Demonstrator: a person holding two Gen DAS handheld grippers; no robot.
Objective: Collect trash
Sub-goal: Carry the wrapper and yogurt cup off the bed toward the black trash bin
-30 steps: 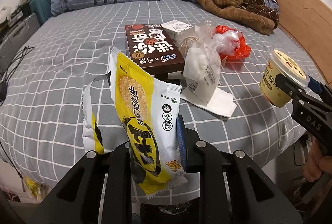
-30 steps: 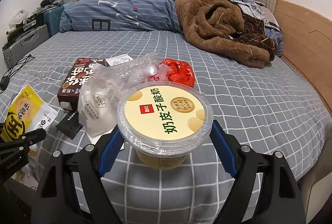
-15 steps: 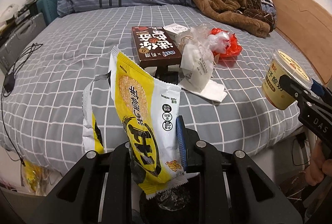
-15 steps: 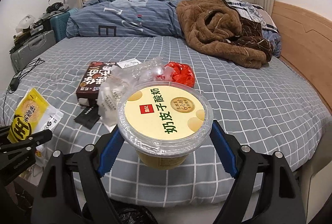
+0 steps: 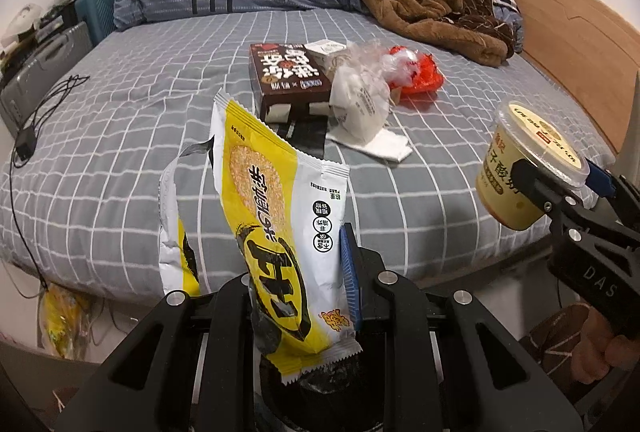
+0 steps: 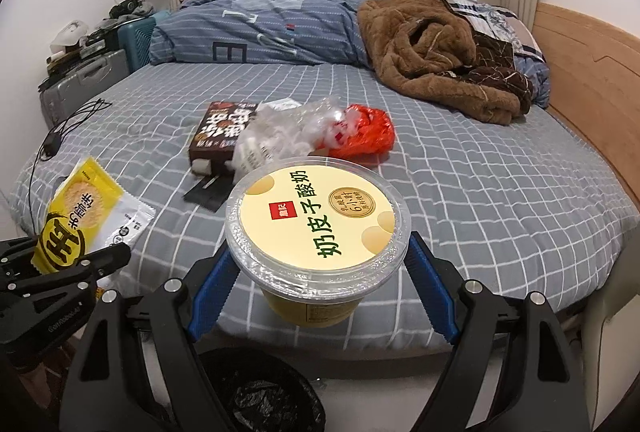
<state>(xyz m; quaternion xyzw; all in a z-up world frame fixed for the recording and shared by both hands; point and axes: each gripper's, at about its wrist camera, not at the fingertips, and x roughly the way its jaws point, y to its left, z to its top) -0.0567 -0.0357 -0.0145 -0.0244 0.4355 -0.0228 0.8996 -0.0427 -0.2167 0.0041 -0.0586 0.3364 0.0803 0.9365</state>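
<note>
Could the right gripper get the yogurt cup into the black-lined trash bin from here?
Probably yes. The right gripper holds the yogurt cup off the bed's edge, the black-lined trash bin sits open just below, and nothing lies between them.

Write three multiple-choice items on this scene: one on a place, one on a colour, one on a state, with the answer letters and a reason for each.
1. Where does the brown box lie?
A. on the bed
B. on the floor
C. in the bin

2. What colour is the crumpled plastic bag beside the box?
A. green
B. red
C. black

3. What is the right gripper doing?
A. open and empty
B. clamped on a snack bag
C. clamped on a yogurt cup

Answers:
1 A, it rests on the checked sheet.
2 B, its film is bright red.
3 C, the yogurt cup sits between its blue pads; the left gripper holds the snack bag.
</note>
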